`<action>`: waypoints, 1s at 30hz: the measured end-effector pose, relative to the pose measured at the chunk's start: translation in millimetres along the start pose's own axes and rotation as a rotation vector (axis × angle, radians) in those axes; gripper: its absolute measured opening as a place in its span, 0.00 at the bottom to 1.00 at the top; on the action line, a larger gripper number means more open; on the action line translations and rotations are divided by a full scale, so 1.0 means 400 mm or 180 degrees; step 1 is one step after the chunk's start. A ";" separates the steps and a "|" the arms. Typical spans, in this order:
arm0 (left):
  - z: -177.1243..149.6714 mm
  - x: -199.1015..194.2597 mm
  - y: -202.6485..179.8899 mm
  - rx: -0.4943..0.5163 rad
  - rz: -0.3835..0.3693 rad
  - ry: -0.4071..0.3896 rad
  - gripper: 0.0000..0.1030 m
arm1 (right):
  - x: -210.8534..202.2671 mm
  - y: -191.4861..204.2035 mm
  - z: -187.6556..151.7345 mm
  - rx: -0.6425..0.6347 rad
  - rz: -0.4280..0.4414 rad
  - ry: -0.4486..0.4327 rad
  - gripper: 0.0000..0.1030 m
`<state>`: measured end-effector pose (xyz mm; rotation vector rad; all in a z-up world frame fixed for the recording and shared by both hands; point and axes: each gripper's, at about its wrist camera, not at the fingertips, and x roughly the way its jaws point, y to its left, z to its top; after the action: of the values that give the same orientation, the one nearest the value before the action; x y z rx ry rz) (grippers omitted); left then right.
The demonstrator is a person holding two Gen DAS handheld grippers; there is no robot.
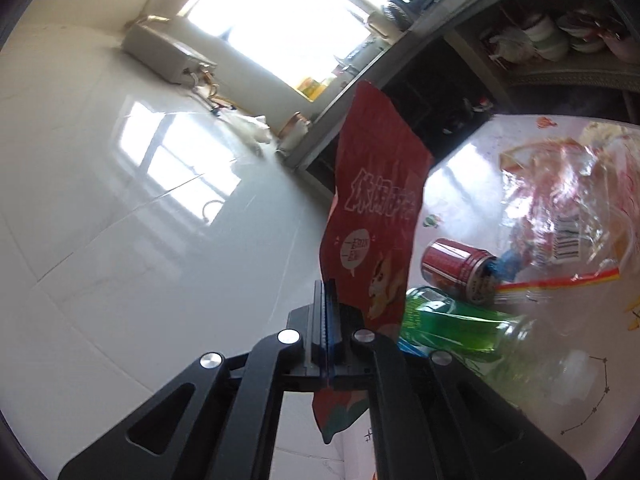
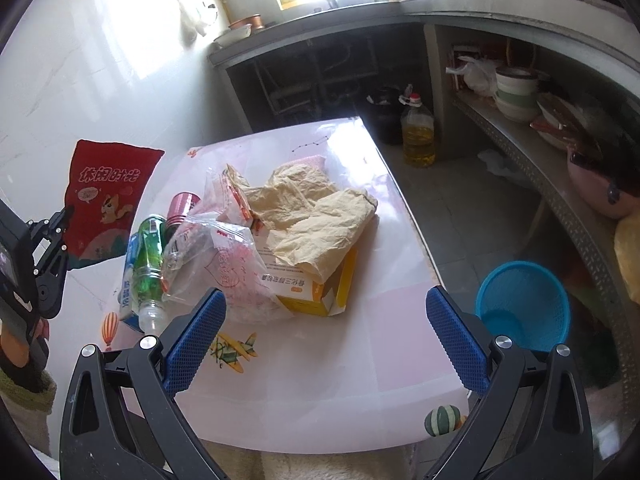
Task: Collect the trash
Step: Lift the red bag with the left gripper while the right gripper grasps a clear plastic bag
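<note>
My left gripper (image 1: 329, 312) is shut on a red snack bag (image 1: 372, 208) and holds it upright in the air left of the table; it also shows in the right wrist view (image 2: 106, 200). My right gripper (image 2: 326, 332) is open and empty above the front of the pink table (image 2: 360, 380). On the table lie a green bottle (image 2: 150, 264), a red can (image 2: 182, 210), clear plastic bags (image 2: 224, 256), crumpled beige paper (image 2: 316, 216) and a yellow-white box (image 2: 312, 292). The bottle (image 1: 452, 324) and the can (image 1: 456, 268) show in the left wrist view.
A blue basket (image 2: 524, 304) stands on the floor right of the table. An oil bottle (image 2: 418, 132) stands on the floor behind it. Shelves with bowls (image 2: 516, 92) run along the right. A white tiled wall (image 1: 140, 200) is on the left.
</note>
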<state>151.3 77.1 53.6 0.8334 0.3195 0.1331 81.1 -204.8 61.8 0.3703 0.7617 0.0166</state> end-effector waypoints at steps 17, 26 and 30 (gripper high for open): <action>-0.104 -0.138 0.284 -0.2392 -0.1179 0.0051 0.00 | 0.133 0.172 0.114 -0.1191 0.0608 0.0129 0.67; -0.106 -0.164 0.245 -0.2502 -0.1439 -0.0003 0.00 | 0.227 0.194 0.090 -0.1501 0.0468 0.0620 0.14; -0.097 -0.177 0.246 -0.2474 -0.1451 -0.0045 0.00 | 0.182 0.184 0.072 -0.1420 0.0518 0.0551 0.06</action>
<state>72.5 152.9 118.5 -0.0183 0.3977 -0.1716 162.0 -134.4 56.5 0.0039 0.8717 0.3700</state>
